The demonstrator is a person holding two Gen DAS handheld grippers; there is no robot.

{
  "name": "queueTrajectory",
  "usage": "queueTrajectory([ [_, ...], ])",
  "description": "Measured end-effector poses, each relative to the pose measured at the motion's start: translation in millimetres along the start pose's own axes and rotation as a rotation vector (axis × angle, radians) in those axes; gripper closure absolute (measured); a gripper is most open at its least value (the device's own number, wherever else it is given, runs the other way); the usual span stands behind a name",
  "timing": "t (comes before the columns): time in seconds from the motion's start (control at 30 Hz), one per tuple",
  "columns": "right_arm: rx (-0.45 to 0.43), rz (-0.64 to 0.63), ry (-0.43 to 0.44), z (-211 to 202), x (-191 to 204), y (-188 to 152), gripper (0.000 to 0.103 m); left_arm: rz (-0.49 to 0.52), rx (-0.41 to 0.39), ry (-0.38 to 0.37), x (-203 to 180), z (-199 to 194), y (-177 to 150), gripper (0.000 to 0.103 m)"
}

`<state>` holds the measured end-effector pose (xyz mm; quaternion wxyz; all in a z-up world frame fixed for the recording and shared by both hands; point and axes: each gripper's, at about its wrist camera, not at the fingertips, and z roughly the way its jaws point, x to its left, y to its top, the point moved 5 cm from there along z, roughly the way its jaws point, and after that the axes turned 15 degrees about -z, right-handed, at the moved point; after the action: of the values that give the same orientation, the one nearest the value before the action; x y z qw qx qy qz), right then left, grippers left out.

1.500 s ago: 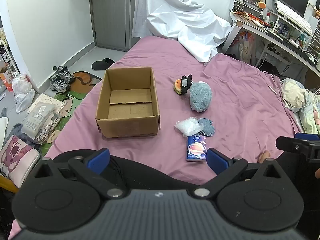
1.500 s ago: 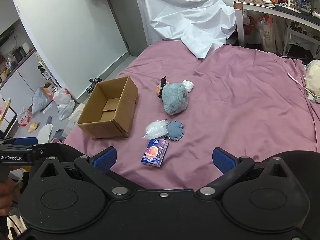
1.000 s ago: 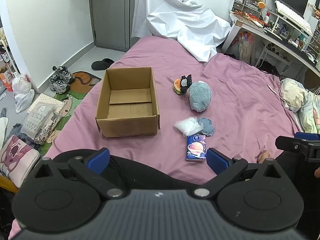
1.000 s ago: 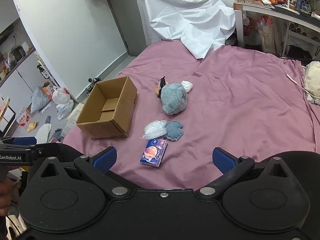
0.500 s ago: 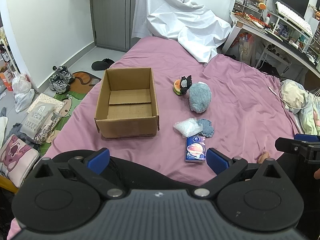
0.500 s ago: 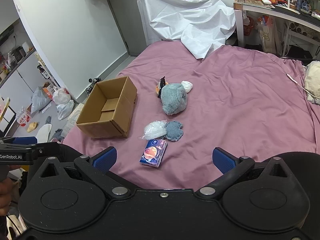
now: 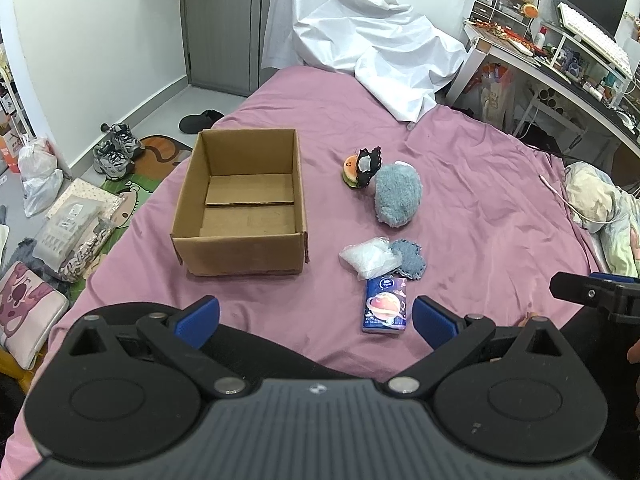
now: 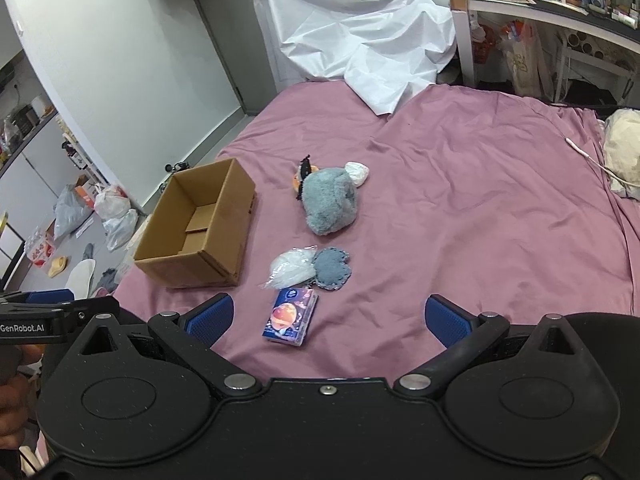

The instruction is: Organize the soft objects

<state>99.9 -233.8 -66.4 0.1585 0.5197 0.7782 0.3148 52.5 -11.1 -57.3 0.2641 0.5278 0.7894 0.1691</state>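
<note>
An empty brown cardboard box stands open on the purple bed. To its right lie a fluffy grey-blue plush, a small burger-and-black toy, a clear plastic bag, a small blue knitted piece and a blue tissue pack. My left gripper is open and held above the bed's near edge, short of the tissue pack. My right gripper is open too, with the tissue pack lying beyond its fingers.
A crumpled white sheet covers the bed's far end. A cluttered desk runs along the right. Shoes, bags and cushions lie on the floor at the left. A pillow and a white cable rest at the bed's right edge.
Both views shift only slightly over the frames. The objects on the bed have not moved and both grippers stay open.
</note>
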Motion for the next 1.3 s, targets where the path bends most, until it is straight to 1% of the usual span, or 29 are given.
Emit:
queueTrajectory([
  [0.33,0.036,0.062,-0.022,23.5,-22.3,-10.4,0.000,0.005,0.034,-0.002,-8.3,29.8,-2.7,0.002],
  [0.47,0.035,0.063,0.005,27.3,-23.0,-10.6,0.000,-0.003,0.054,0.001,-11.9,44.0,-5.3,0.003],
  [0.73,0.059,0.080,0.057,45.4,-24.9,-7.5,0.002,-0.016,0.062,0.000,-17.8,66.3,-5.1,0.004],
  [0.77,0.064,0.084,0.068,48.8,-24.4,-7.5,0.004,-0.021,0.064,-0.002,-17.9,69.3,-4.9,0.004],
  [0.87,0.085,0.092,0.098,60.2,-20.4,-7.6,0.012,-0.042,0.071,-0.011,-18.3,77.5,-2.9,0.010],
  [0.9,0.092,0.093,0.107,63.8,-19.2,-7.2,0.016,-0.052,0.073,-0.015,-18.4,80.5,-2.1,0.011],
  [0.93,0.096,0.093,0.117,68.2,-16.9,-6.9,0.018,-0.061,0.072,-0.021,-17.9,82.7,-0.9,0.011],
  [1.07,0.120,0.098,0.146,85.4,-8.8,-7.5,0.027,-0.087,0.068,-0.037,-17.7,93.1,3.0,0.020],
  [1.2,0.150,0.124,0.169,100.8,-6.3,-8.7,0.032,-0.150,0.083,-0.051,-13.3,105.7,7.1,0.028],
  [1.3,0.180,0.149,0.172,115.2,-5.9,-10.4,0.036,-0.192,0.090,-0.059,-8.4,114.2,8.4,0.031],
])
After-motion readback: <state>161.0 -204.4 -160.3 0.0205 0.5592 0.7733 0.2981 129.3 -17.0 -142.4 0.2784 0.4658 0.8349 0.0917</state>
